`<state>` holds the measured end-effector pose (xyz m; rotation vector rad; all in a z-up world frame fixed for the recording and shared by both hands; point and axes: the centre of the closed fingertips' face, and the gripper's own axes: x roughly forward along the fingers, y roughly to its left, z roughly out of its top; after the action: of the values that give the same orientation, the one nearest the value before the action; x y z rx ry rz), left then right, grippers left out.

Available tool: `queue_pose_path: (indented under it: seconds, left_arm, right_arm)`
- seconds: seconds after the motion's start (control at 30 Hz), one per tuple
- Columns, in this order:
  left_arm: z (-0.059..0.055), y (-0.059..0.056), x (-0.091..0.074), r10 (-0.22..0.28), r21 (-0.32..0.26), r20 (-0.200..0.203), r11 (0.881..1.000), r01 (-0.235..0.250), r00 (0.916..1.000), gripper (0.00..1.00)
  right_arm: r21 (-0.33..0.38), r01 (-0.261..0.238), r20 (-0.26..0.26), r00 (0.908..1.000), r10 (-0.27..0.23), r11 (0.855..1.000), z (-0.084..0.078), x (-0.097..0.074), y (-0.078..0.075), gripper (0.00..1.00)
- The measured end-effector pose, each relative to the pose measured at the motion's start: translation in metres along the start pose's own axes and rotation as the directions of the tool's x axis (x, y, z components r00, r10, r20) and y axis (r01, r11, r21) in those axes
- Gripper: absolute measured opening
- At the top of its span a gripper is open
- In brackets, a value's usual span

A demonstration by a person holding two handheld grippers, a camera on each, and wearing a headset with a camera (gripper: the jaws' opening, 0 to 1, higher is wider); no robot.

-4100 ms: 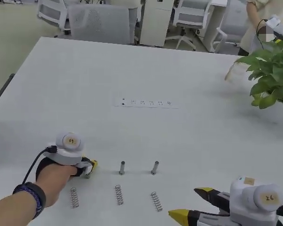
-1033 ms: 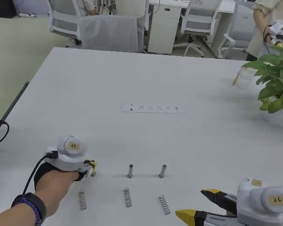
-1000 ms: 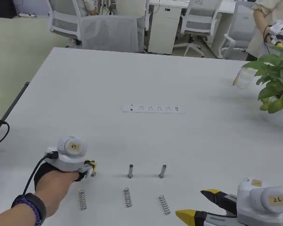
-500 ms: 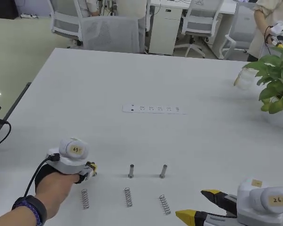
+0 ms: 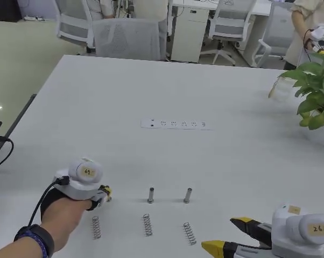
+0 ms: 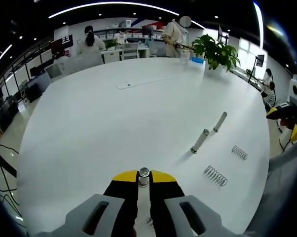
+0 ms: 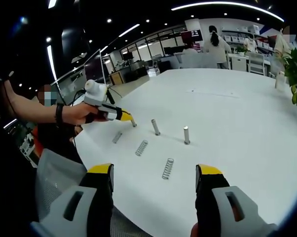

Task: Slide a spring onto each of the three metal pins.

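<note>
Left gripper (image 6: 144, 177) shut tight on the left pin (image 6: 144, 172); all pins bare.
Right gripper (image 5: 221, 234) has its jaws wide apart and empty, near the right of the white table (image 5: 167, 86). Middle pin (image 5: 150, 195) and right pin (image 5: 187, 195) stand upright. Three springs (image 5: 147, 224) lie flat in a row just before the pins.
</note>
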<state>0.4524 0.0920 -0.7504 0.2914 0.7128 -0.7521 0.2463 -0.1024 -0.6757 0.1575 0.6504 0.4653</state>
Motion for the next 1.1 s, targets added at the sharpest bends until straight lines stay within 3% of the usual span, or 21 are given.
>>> queue_pose_path:
  seconds: [0.6,0.87,1.1]
  left_arm:
    - [-0.005,0.0,0.0,0.007,-0.013,-0.008,1.0,-0.008,0.9999,0.03]
    - [-0.012,-0.002,-0.008,-0.006,-0.042,-0.015,0.999,0.005,0.9999,0.09]
    - [-0.025,0.002,-0.013,-0.01,-0.056,-0.028,0.998,0.009,0.9995,0.13]
  right_arm:
    - [0.0,0.003,0.005,1.0,-0.003,1.0,0.001,-0.001,-0.002,0.66]
    - [0.001,0.002,0.009,1.0,-0.002,1.0,0.001,-0.001,-0.002,0.67]
    - [0.004,-0.002,0.007,1.0,0.002,1.0,-0.002,-0.001,-0.001,0.67]
